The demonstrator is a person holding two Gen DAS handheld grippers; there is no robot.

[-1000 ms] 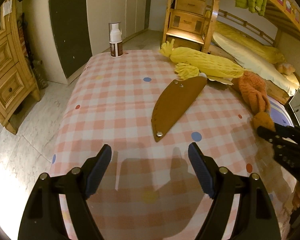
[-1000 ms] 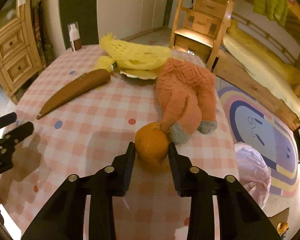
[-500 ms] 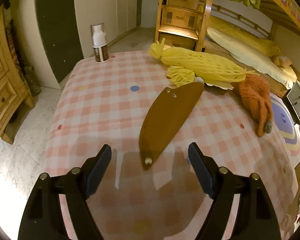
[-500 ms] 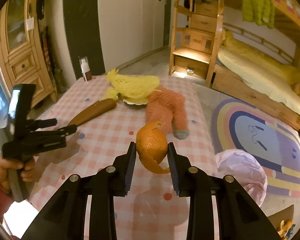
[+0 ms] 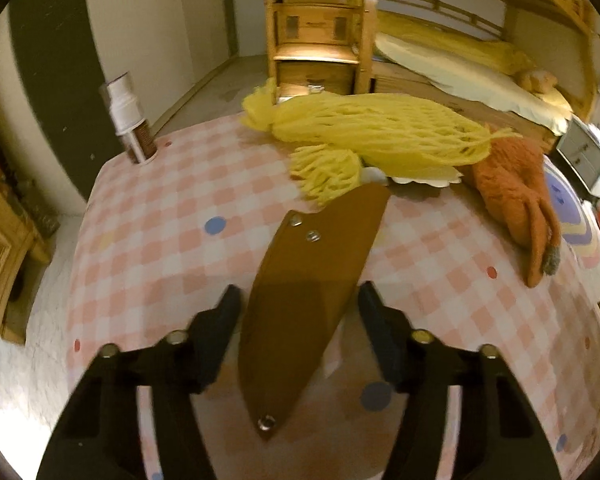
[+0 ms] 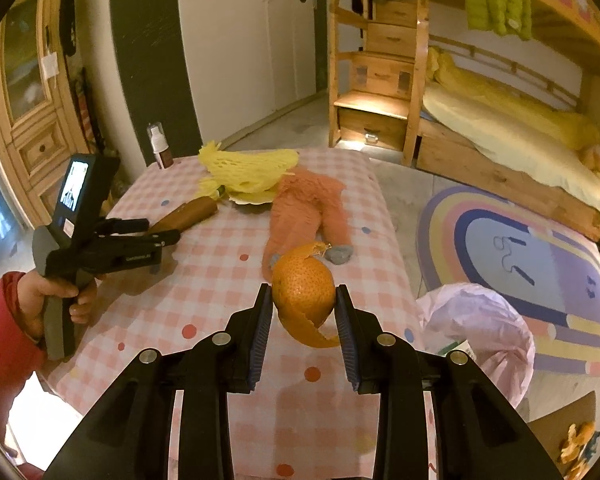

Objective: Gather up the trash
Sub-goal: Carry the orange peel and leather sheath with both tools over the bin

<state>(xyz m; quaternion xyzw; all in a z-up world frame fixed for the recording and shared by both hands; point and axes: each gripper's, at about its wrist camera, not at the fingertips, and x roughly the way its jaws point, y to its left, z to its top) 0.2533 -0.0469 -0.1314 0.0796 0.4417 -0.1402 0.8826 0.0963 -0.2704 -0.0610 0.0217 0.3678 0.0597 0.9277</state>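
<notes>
Counter (image 6: 148,304) clutter is only partly dealt with, judging by what lies on the checked cloth. At the far left corner a pump bottle (image 5: 130,124) stands upright. Near the left side, the left hand-held gripper (image 5: 298,312) straddles the narrow end of a brown leather sheath (image 5: 308,292); its jaws are closing, the sheath lies between them, and the pads do not yet press on it. In the right wrist view the same tool is seen in a person's hand (image 6: 60,300) with a red sleeve. Farther along, yellow foam netting (image 5: 376,136) is heaped over a white paper plate (image 5: 420,180) at the far edge, and an orange knitted garment (image 5: 512,196) trails toward the right edge. Right of centre, the right hand-held gripper (image 6: 303,312) is clamped narrowly on a piece of orange peel (image 6: 304,296), lifted clear of the cloth. On the floor just beside the counter's right edge sits a pink bag (image 6: 480,320), a likely place for the peel. So one scrap is picked up but not yet dropped, and the netting and plate appear untouched.
</notes>
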